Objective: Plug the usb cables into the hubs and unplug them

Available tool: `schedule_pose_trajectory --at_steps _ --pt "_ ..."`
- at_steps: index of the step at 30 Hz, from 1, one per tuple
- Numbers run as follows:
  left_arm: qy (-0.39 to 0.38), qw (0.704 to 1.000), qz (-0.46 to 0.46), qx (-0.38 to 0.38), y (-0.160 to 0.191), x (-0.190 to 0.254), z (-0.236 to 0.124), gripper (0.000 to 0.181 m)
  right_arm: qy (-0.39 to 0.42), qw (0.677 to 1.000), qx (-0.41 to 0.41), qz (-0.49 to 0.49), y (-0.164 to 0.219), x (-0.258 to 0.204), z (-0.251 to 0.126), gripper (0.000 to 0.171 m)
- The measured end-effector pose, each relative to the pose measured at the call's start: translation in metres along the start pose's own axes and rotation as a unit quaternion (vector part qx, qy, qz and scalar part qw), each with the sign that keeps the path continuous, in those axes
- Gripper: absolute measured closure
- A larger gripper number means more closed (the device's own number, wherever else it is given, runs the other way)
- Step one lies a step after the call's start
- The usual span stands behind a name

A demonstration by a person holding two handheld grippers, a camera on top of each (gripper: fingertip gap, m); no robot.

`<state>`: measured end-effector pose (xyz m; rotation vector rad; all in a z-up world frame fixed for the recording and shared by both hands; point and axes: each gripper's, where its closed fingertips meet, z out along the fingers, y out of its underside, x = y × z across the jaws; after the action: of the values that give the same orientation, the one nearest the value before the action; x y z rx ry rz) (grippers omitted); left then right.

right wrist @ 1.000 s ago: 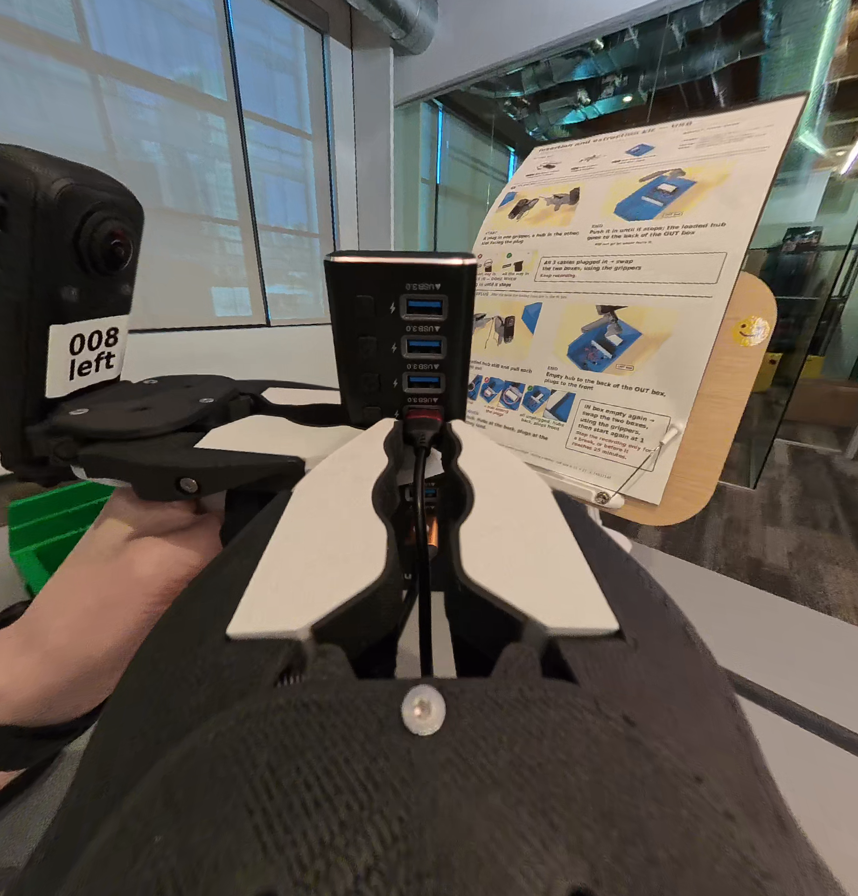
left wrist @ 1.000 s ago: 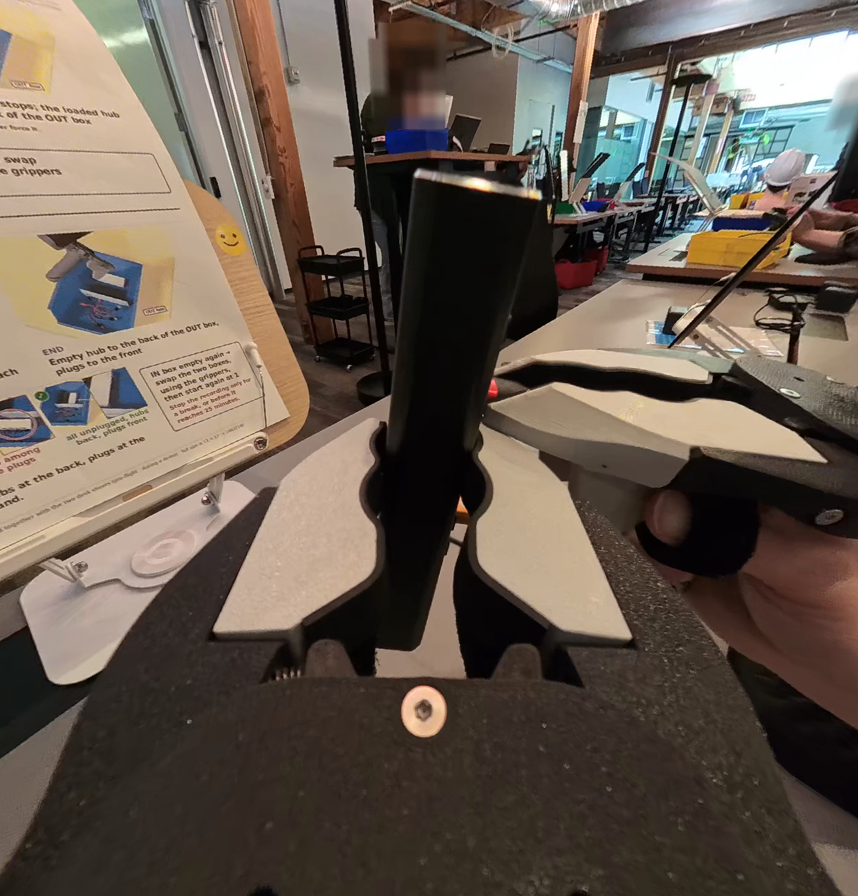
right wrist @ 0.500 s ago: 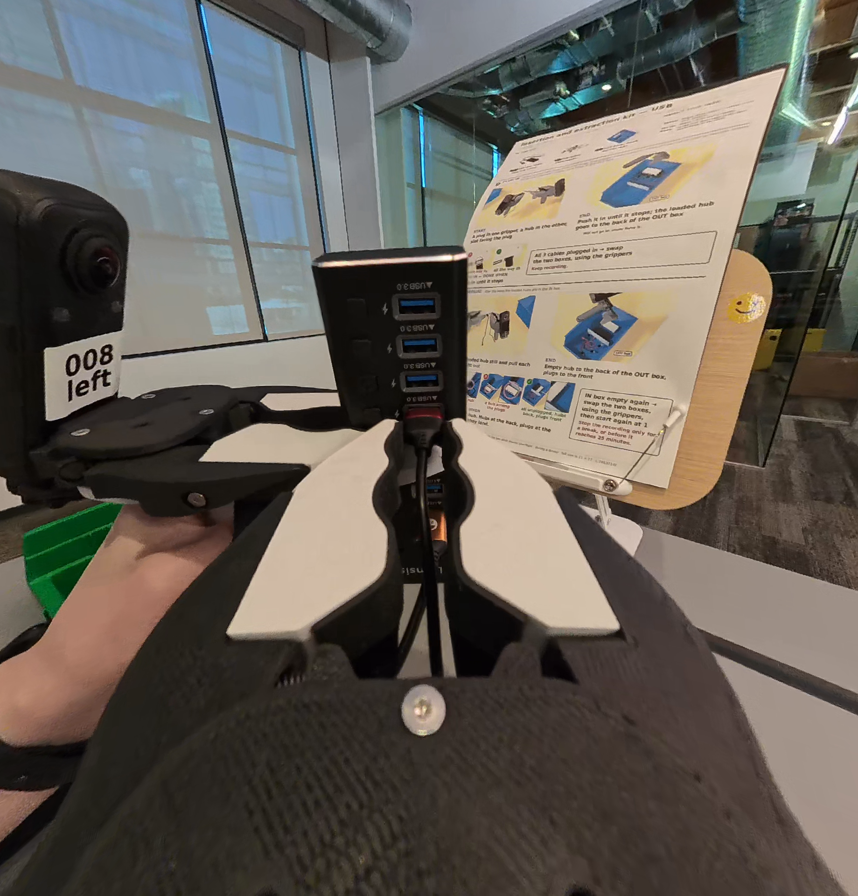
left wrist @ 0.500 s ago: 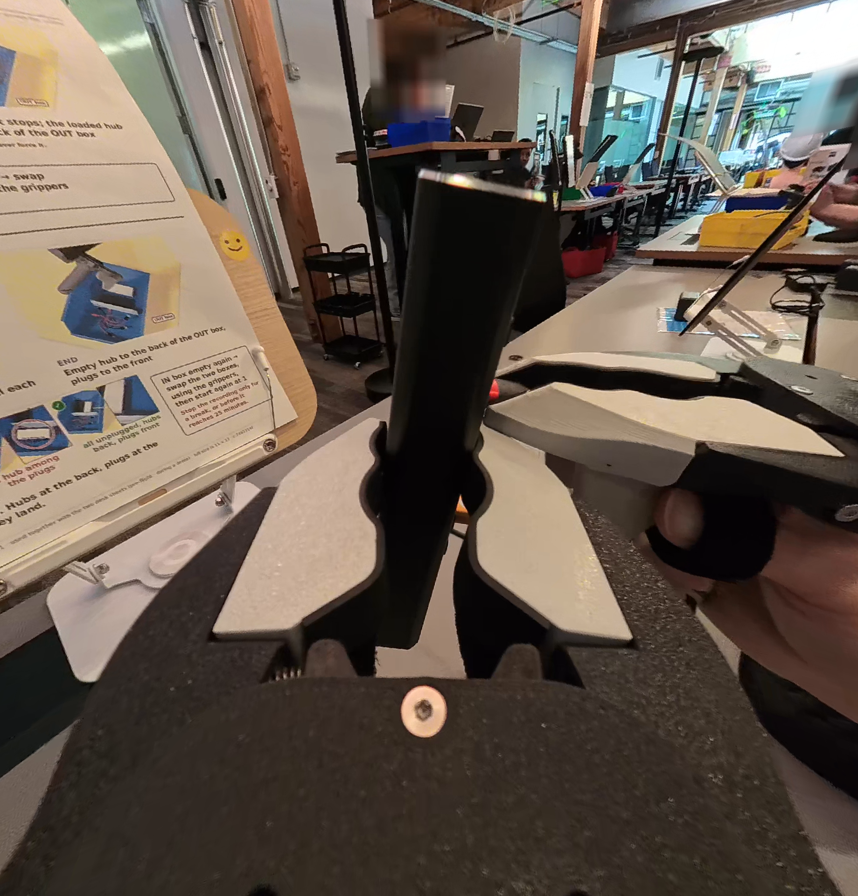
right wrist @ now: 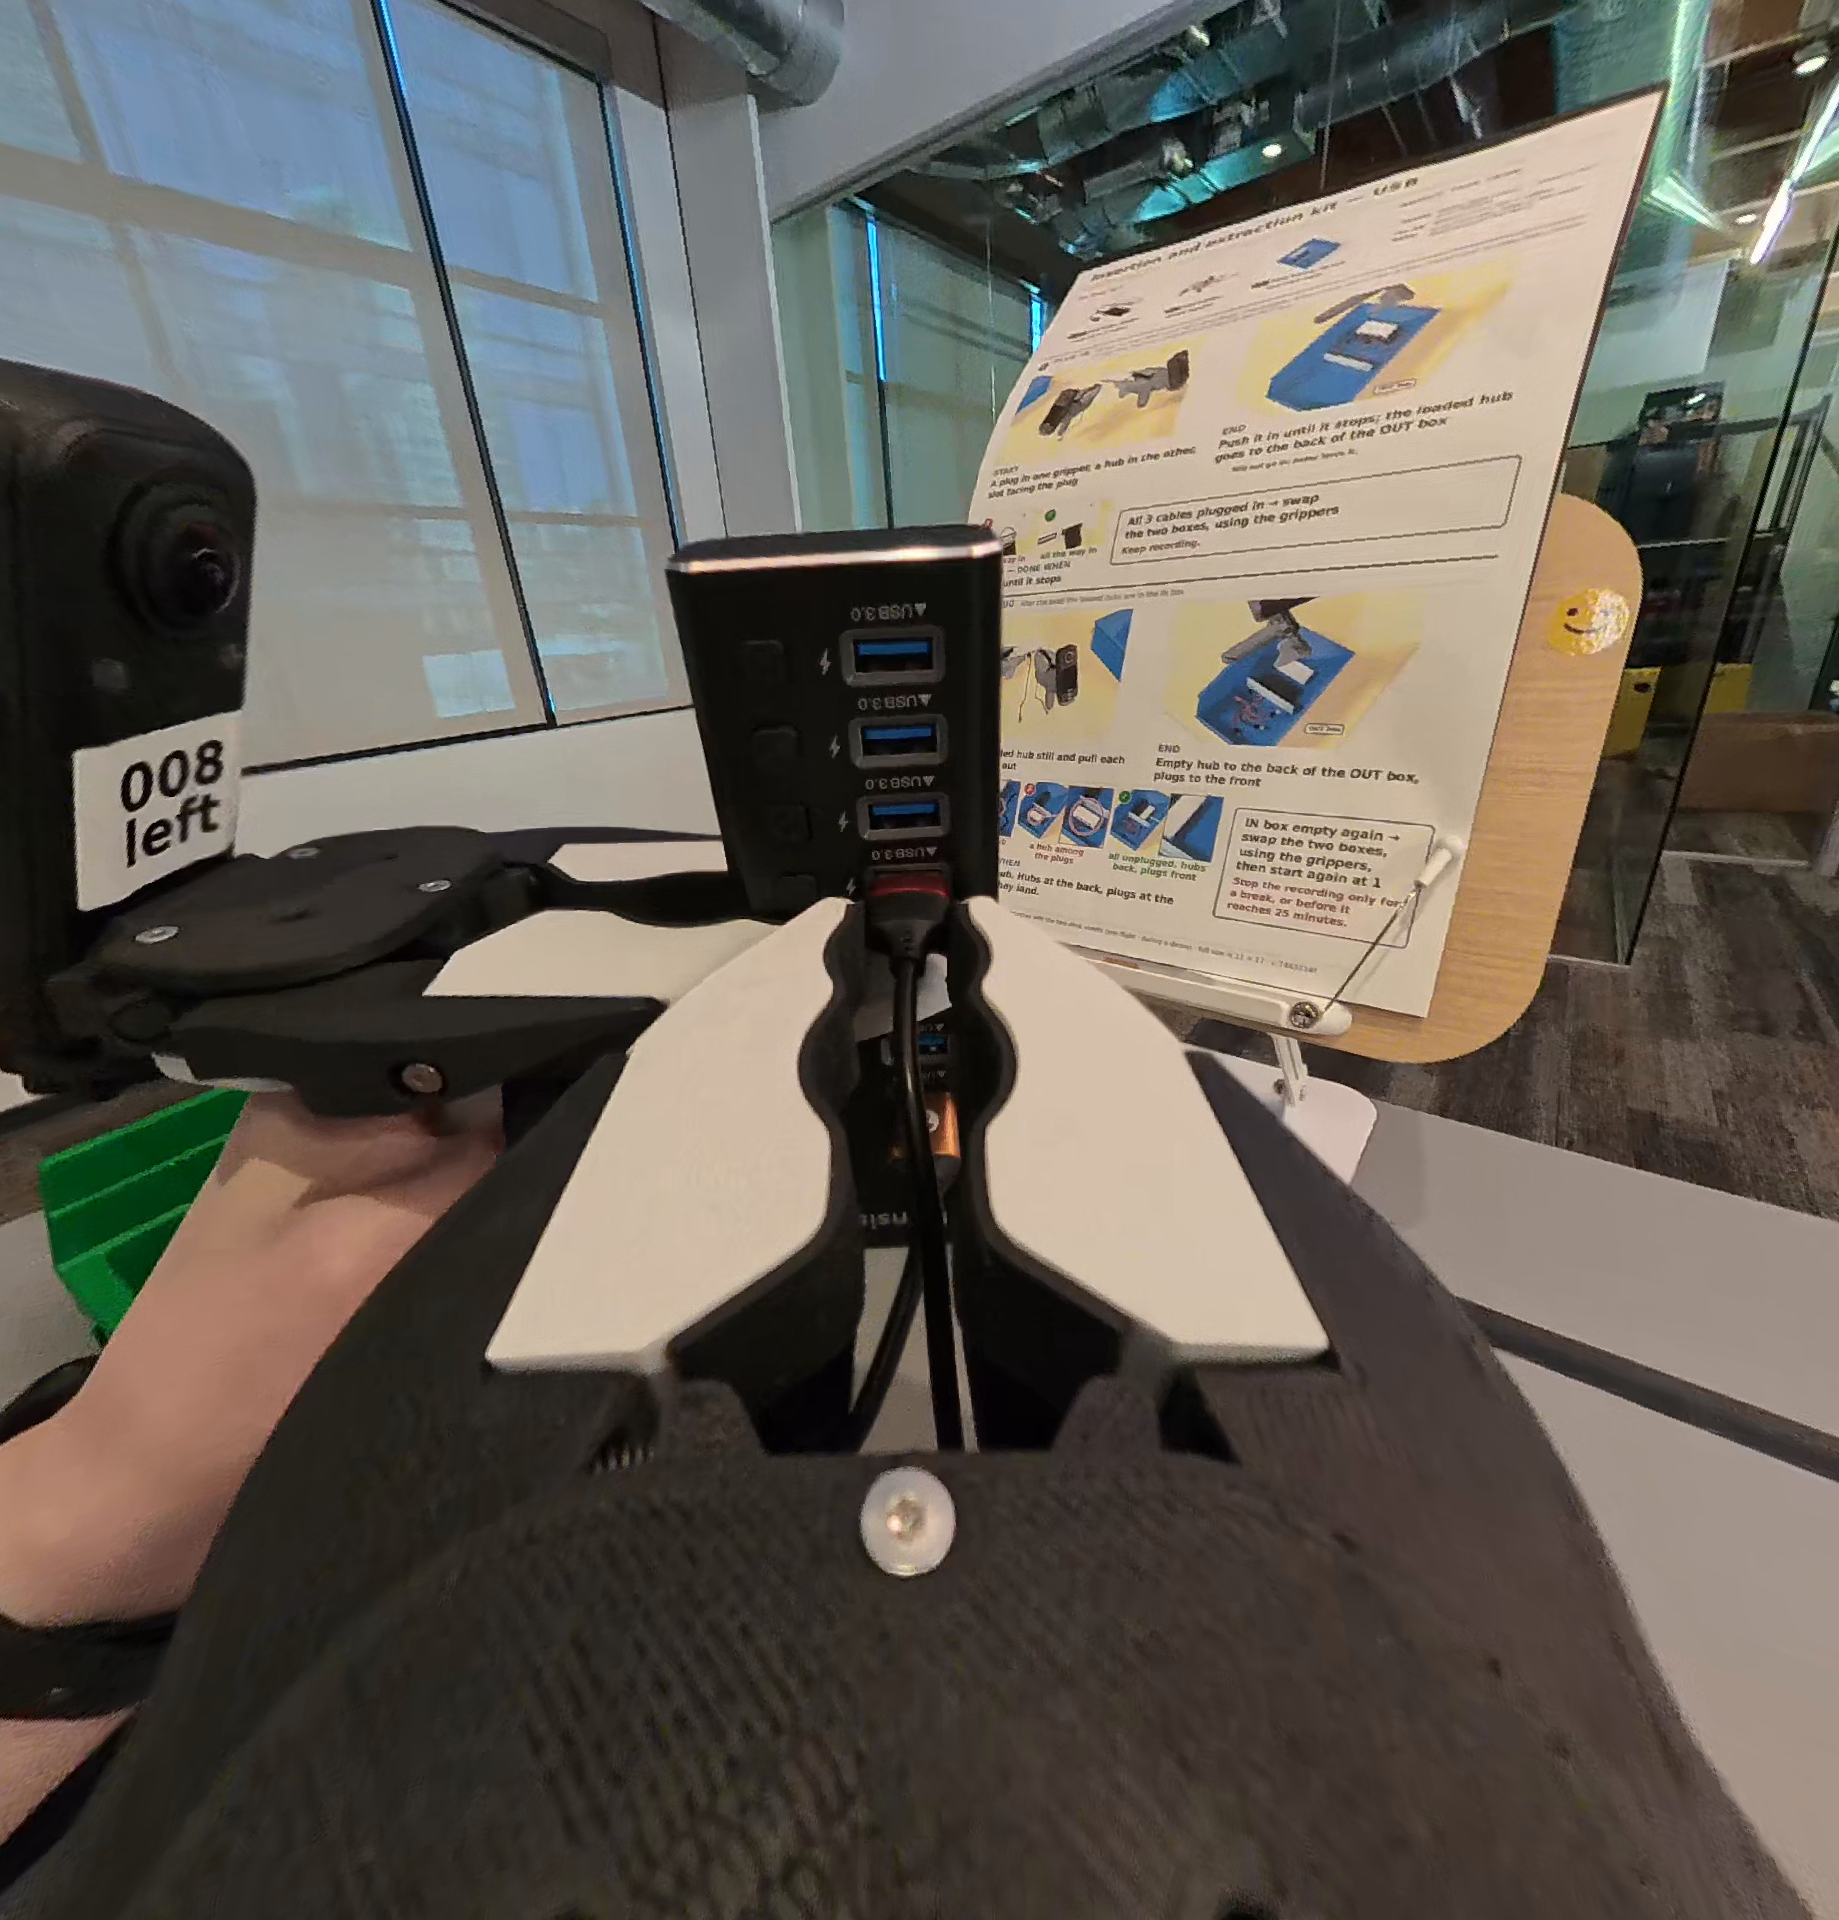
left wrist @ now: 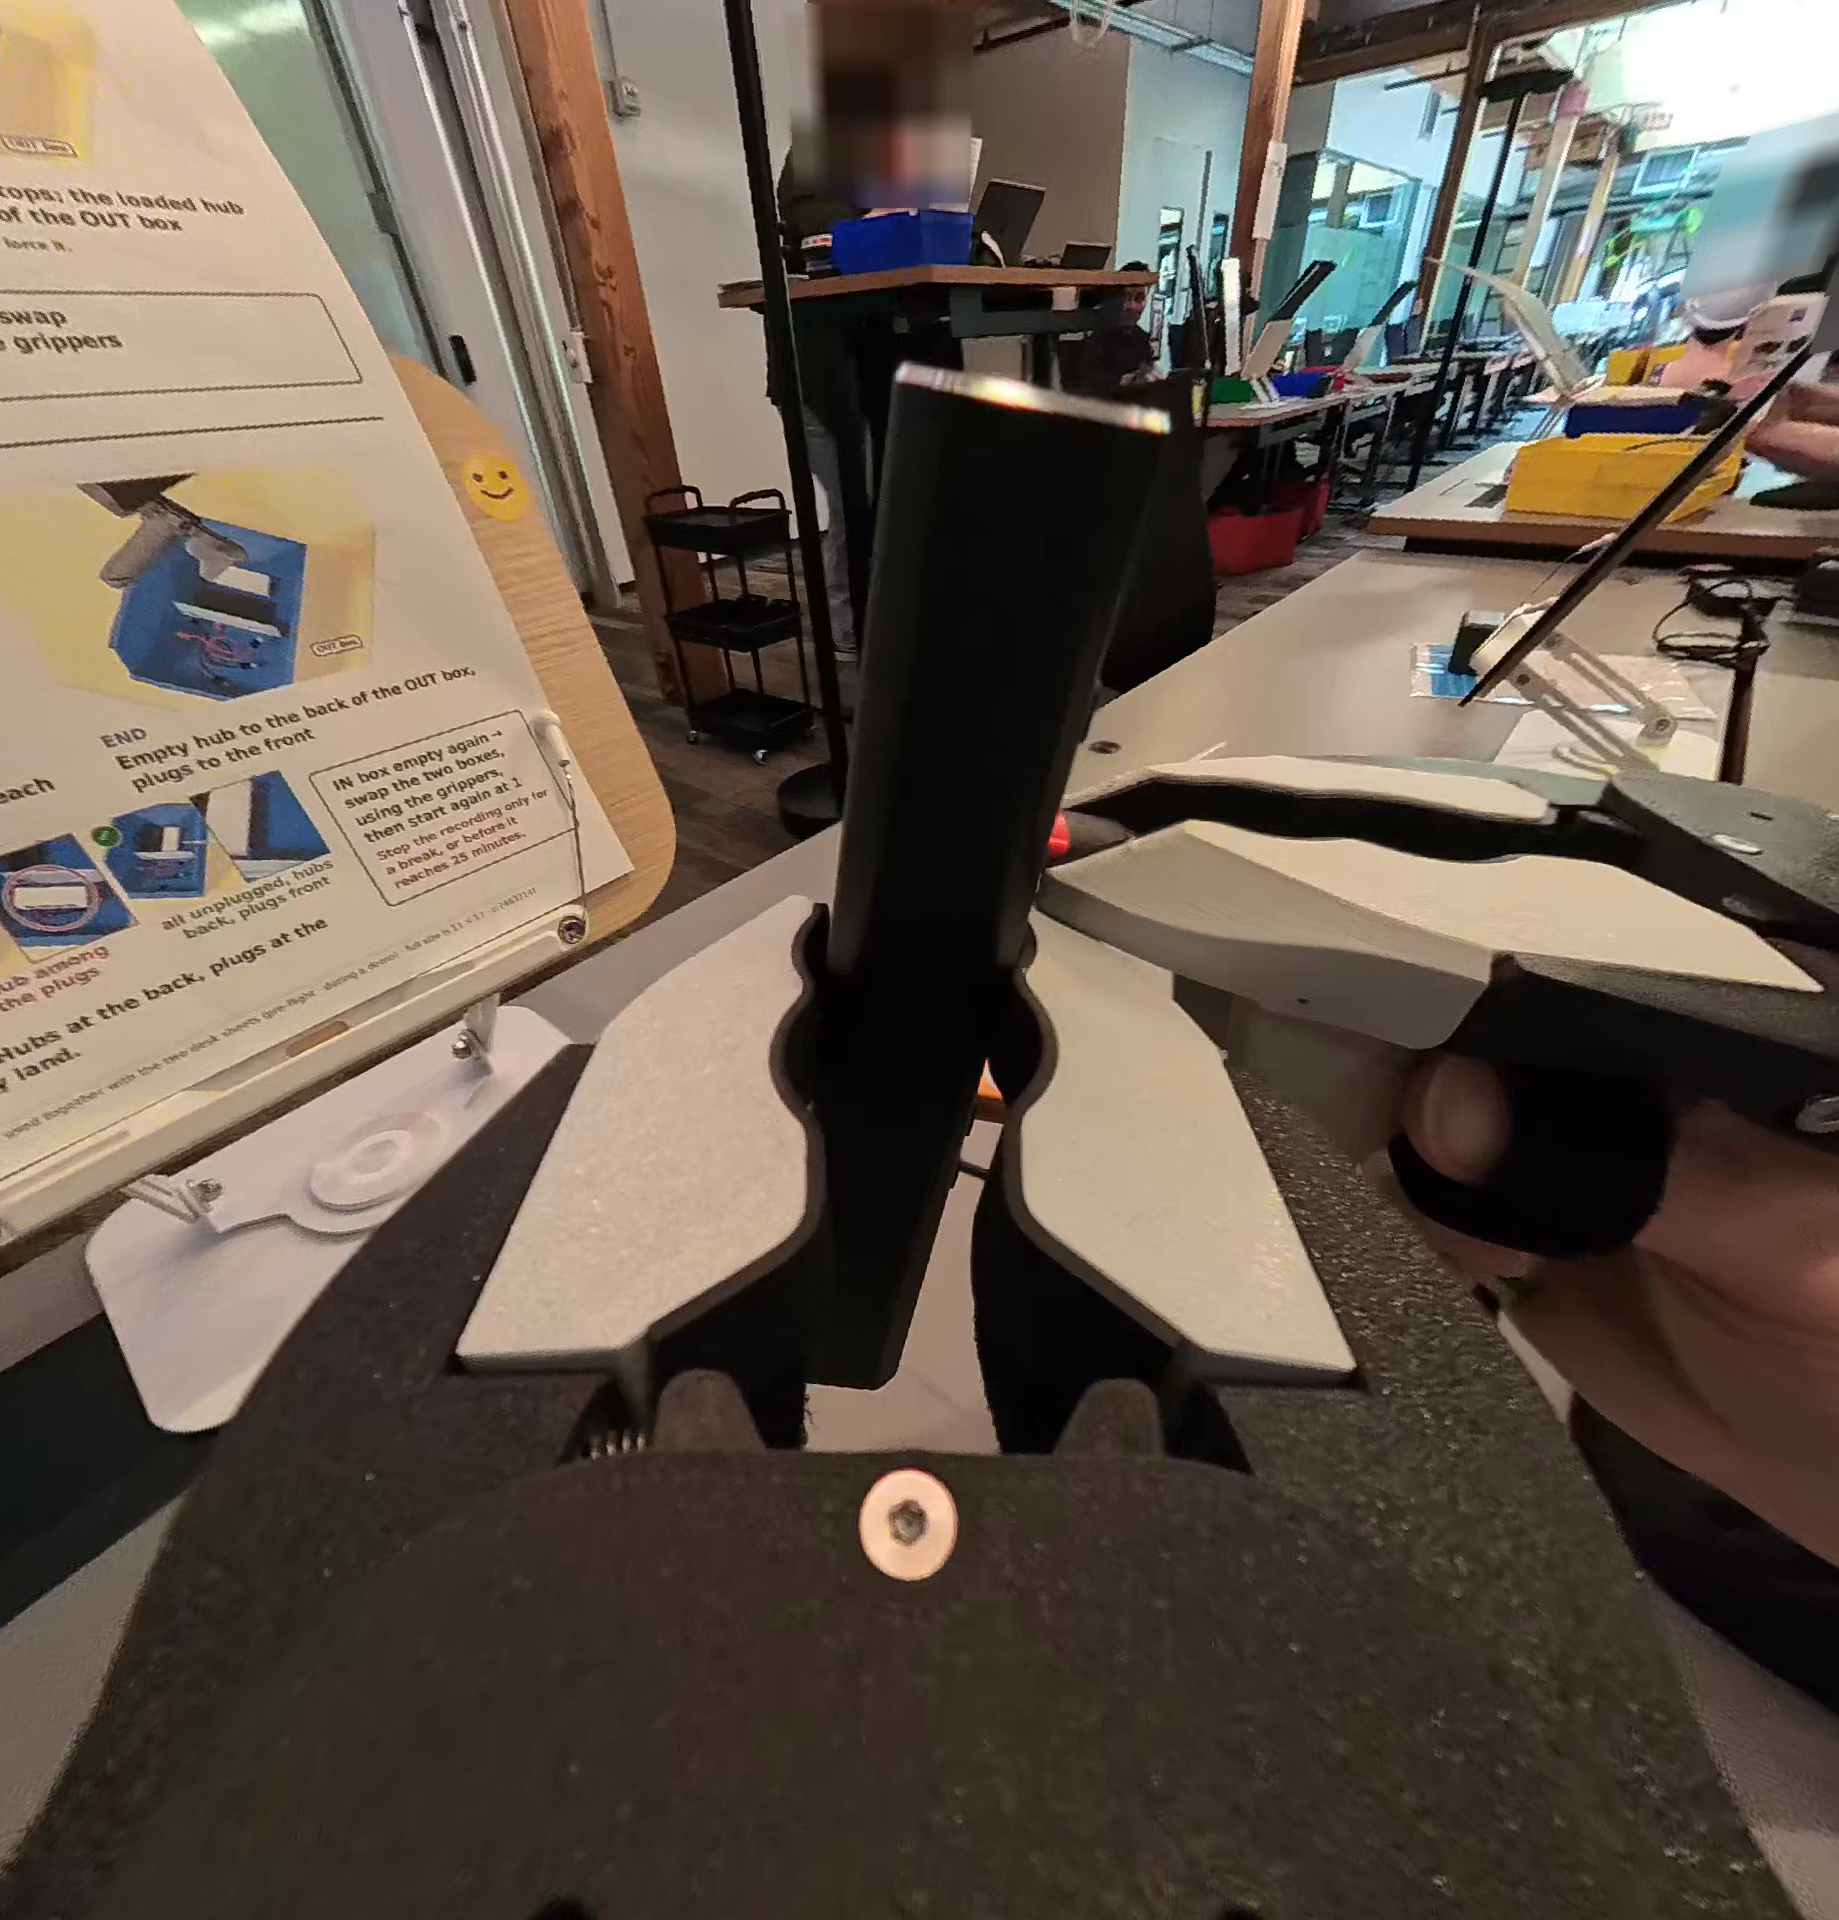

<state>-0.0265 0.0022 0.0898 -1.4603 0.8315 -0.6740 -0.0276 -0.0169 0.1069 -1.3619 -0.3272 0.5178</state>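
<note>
Left wrist: pale grey desk (left wrist: 1341,665), open workshop behind; my left gripper (left wrist: 920,940) clamped the tall black metal USB hub (left wrist: 982,748) upright | Right wrist: windows, instruction sheet (right wrist: 1268,623); my right gripper (right wrist: 904,914) pinched the red-collared black USB plug (right wrist: 907,902) seated in the hub's fourth port.

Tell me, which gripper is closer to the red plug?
Right. The right gripper is clamped on the red plug at the black hub's fourth port. The left gripper grips the hub's body lower down, beside the plug but not touching it.
</note>
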Motion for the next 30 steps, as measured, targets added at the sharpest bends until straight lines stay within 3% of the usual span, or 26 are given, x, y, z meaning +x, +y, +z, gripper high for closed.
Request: schedule_pose_trajectory --at_steps 8,18,24,30 --pt "-0.018 0.999 0.035 0.006 -0.003 0.000 -0.002 0.152 0.002 1.000 0.019 0.002 -0.003 -0.002 -0.002 0.155" --pt "0.023 1.000 -0.010 0.014 -0.008 0.001 -0.005 0.152 -0.050 0.999 0.006 -0.012 -0.008 -0.007 0.000 0.155" --pt "-0.014 1.000 0.015 0.011 -0.006 -0.002 -0.003 0.152 0.011 1.000 0.020 0.001 -0.005 -0.004 -0.001 0.155" --pt "-0.018 0.999 0.038 0.014 -0.010 -0.003 -0.006 0.152 -0.012 0.999 0.026 -0.032 -0.009 -0.008 -0.001 0.154"
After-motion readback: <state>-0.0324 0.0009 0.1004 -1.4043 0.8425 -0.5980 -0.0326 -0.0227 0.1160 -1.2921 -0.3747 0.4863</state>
